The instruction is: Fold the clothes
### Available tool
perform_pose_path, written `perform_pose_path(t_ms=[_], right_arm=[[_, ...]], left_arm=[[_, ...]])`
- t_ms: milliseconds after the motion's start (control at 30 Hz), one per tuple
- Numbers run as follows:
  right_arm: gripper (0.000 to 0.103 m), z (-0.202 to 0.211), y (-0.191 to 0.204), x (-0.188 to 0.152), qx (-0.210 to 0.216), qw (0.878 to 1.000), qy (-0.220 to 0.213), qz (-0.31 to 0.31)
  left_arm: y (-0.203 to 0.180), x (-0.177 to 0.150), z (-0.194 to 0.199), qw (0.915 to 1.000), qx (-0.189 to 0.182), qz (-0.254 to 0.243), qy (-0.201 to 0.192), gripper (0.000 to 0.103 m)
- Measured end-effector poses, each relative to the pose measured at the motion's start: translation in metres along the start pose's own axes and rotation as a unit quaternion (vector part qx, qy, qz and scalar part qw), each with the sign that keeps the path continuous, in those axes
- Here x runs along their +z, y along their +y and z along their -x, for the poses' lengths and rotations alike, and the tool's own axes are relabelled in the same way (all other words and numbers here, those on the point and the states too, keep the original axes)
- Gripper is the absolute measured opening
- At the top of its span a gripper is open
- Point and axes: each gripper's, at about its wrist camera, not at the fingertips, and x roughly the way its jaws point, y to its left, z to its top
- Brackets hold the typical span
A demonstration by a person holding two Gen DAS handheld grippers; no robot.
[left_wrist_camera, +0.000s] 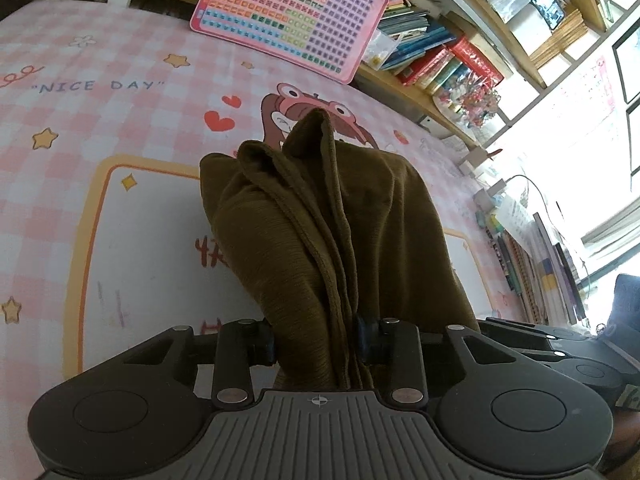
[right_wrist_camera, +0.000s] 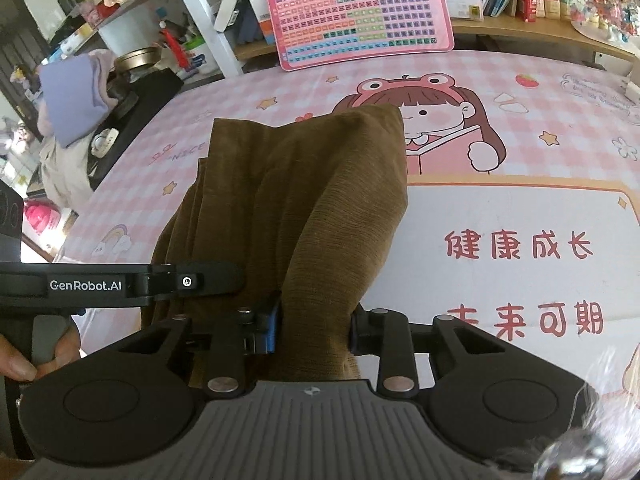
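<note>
Olive-brown ribbed garment (left_wrist_camera: 320, 216) hangs bunched, clamped by left gripper (left_wrist_camera: 316, 340) and right gripper (right_wrist_camera: 314, 330) above pink tablecloth (right_wrist_camera: 520, 208), seemingly lifted for folding

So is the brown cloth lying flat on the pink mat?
No, the brown cloth is bunched up and pinched between the fingers of the left gripper, lifted above the pink mat.

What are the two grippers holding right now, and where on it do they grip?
Both are shut on the brown garment: the left gripper pinches a bunched, layered edge, the right gripper a gathered fold. Which part of the garment cannot be told.
</note>
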Motion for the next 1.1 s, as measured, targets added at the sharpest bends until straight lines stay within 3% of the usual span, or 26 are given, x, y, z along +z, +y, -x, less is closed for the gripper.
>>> perform_pose_path(t_ms=[633,1100], right_arm=[[0.029,0.044,-0.081,-0.014,0.082,0.997,0.009,0.008],[0.029,0.068,-0.131,-0.021,0.088,0.996,-0.004,-0.021]], left_arm=[[-0.095,-0.031,-0.014,0.9969,0.078,0.001,-0.012,0.033],[-0.145,-0.035,-0.039,0.9958,0.088,-0.026,-0.001,0.034]])
